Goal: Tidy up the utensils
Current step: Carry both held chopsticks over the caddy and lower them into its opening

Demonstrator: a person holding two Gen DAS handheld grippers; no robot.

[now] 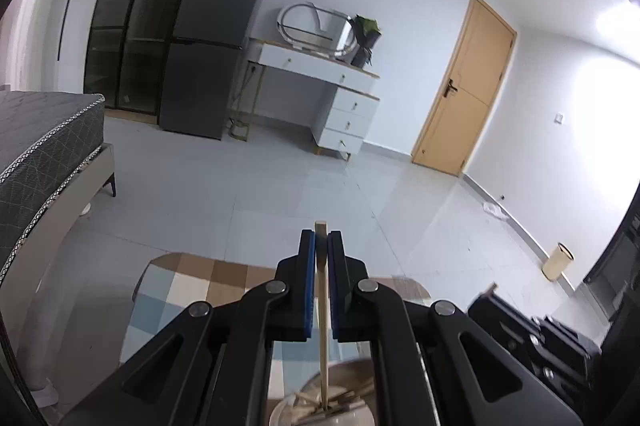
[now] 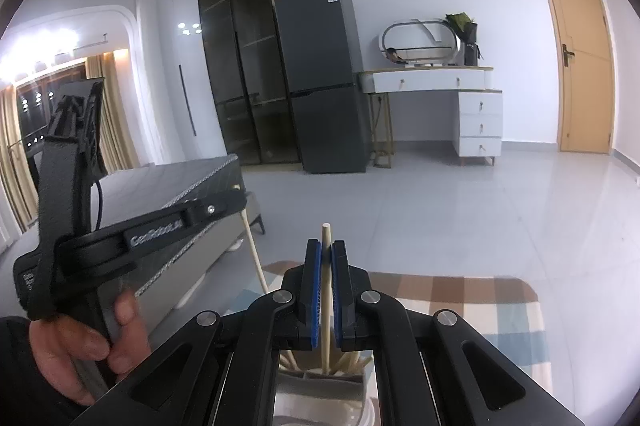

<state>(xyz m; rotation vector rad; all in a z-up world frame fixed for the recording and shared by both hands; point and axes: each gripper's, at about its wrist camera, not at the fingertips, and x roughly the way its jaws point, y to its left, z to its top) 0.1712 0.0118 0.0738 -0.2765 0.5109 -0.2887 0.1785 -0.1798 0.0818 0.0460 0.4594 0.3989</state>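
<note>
A person stands in a bedroom holding a two-finger gripper in each hand, both angled slightly downward over a container of utensils.

The left gripper point(image 1: 321, 246) is clamped on a thin wooden chopstick point(image 1: 323, 326). The stick runs upright between the blue pads point(image 1: 308, 286), its squared top poking just above the fingertips and its lower end reaching down into a round grey holder point(image 1: 348, 370) directly beneath the tool.

The right gripper point(image 2: 327, 254) is likewise pinched shut on a second pale chopstick point(image 2: 327, 306), rounded at the top, which rises just past the fingertips and drops below the jaws into a divided utensil holder point(image 2: 320, 382). More pale sticks fan out inside that holder, just under the tool.

To the left of the right gripper, the person's left hand point(image 2: 76, 346) grips the handle of the other tool, whose stick slants down beside it.

These chopsticks look light, stiff and smooth, so they should lift with almost no effort but could pivot or slide between the pads. Each is held near its upper end, which leaves a long free length below; a hold closer to the middle would probably swing less. They are narrow and plain, cream to light tan, straight, with no visible markings.

Beyond the tools lie a checked rug point(image 2: 460, 290) and grey floor tiles.
</note>
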